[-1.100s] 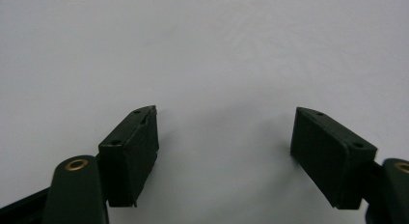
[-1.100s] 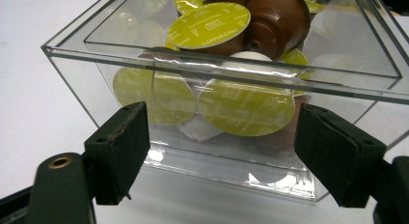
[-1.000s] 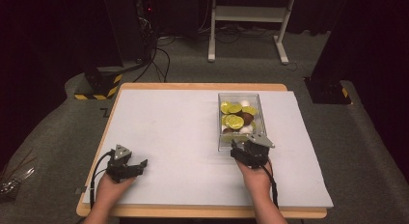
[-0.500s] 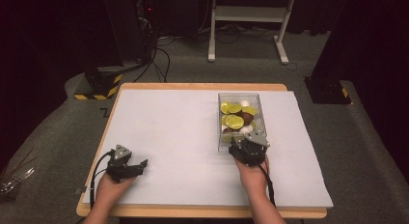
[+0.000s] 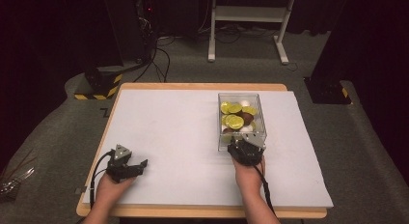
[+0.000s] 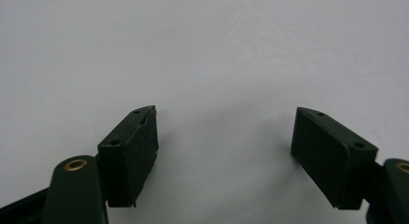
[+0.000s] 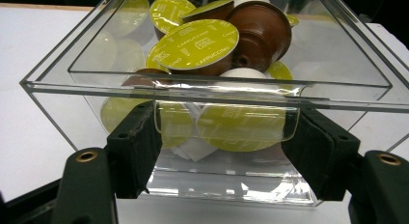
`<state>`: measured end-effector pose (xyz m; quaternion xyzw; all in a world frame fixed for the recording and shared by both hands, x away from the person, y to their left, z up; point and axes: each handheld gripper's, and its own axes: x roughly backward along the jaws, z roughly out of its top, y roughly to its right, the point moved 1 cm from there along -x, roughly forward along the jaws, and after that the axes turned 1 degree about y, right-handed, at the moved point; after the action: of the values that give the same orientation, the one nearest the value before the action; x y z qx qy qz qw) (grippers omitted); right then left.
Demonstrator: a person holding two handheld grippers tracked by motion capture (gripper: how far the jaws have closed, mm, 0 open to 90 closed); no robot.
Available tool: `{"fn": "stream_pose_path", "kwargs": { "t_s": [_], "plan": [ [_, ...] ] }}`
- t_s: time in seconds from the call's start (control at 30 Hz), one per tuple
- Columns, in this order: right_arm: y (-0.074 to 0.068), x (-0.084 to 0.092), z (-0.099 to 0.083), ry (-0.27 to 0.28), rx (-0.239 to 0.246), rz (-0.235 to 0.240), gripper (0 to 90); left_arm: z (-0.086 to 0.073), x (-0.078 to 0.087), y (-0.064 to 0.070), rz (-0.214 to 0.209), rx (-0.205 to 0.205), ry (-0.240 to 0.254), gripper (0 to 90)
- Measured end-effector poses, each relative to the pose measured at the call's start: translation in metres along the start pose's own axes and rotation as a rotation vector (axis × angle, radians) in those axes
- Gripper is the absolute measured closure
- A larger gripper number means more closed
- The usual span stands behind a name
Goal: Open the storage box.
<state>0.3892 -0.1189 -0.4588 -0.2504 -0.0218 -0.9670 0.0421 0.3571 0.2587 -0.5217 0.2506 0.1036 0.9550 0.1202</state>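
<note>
While the right claw (image 7: 219, 151) noses up to the near wall of the clear box (image 5: 241, 137) of coffee pods (image 7: 195, 43), its jaws have been closing, still half-wide, nothing held. Left claw (image 6: 224, 151) idle, wide, over bare sheet. Step: approach. Next, likely: get a jaw over the rim just ahead.

A lab set up for recording — dark, bare, functional.

A wooden table (image 5: 202, 87) under a plain white sheet (image 5: 173, 132) stands on grey carpet (image 5: 58, 132); at 11 o'clock a black equipment rack (image 5: 130, 21) with a red light and loose cables (image 5: 161, 52), a yellow-and-black hazard-striped base (image 5: 99, 85) below it — at 12 o'clock a white metal stand (image 5: 248, 14), at 2 o'clock another striped base (image 5: 330, 91).
</note>
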Motion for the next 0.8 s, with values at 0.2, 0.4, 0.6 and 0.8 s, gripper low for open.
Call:
{"fn": "stream_pose_path", "kwargs": {
  "t_s": [0.2, 0.4, 0.6, 0.8],
  "plan": [
    [-0.0012, 0.0002, -0.0003, -0.001, -0.005, -0.008, 31.7, 0.0000, 0.0000, 0.0001, 0.000, 0.000, 0.000, 25.1],
    [-0.0011, 0.0013, -0.0004, -0.004, 0.003, -0.012, 32.0, -0.0001, 0.0000, 0.0001, 0.000, 0.000, 0.000, 25.1],
    [-0.0017, 0.0033, -0.0016, -0.002, 0.003, -0.009, 32.1, -0.0001, 0.0001, 0.0000, 0.000, -0.001, 0.000, 25.1],
    [-0.0011, 0.0077, -0.0043, 0.000, 0.006, -0.003, 32.1, -0.0002, 0.0000, 0.0001, 0.001, -0.001, 0.000, 25.1]
  ]
}}
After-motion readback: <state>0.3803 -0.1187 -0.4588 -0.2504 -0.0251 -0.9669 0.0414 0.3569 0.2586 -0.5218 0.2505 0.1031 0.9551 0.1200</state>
